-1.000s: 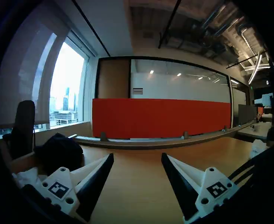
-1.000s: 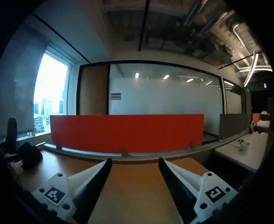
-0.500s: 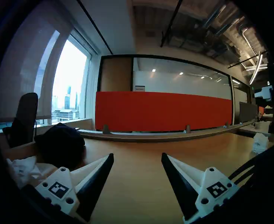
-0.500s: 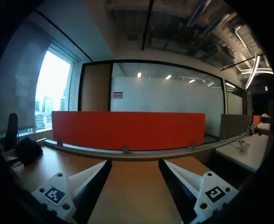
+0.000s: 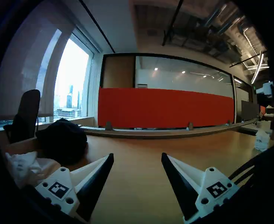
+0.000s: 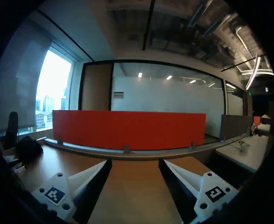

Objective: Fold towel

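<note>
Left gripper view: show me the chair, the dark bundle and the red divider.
chair (image 5: 28, 108), left gripper view, its backrest.
dark bundle (image 5: 64, 140), left gripper view, its middle.
red divider (image 5: 163, 108), left gripper view, its centre.

Two low cameras, both facing the red divider (image 5: 166, 108) across the desk (image 5: 137, 183).
From the left gripper (image 5: 137, 155) we look level and forward, close above the wood, with the dark bag (image 5: 62, 140) and chair (image 5: 25, 119) near on our left. From the right gripper (image 6: 135, 160) we face the same way from farther right, so bag and chair sit small at the far left. Both views share the divider, the glass wall (image 5: 181, 80) behind it and the window (image 5: 71, 89).
</note>
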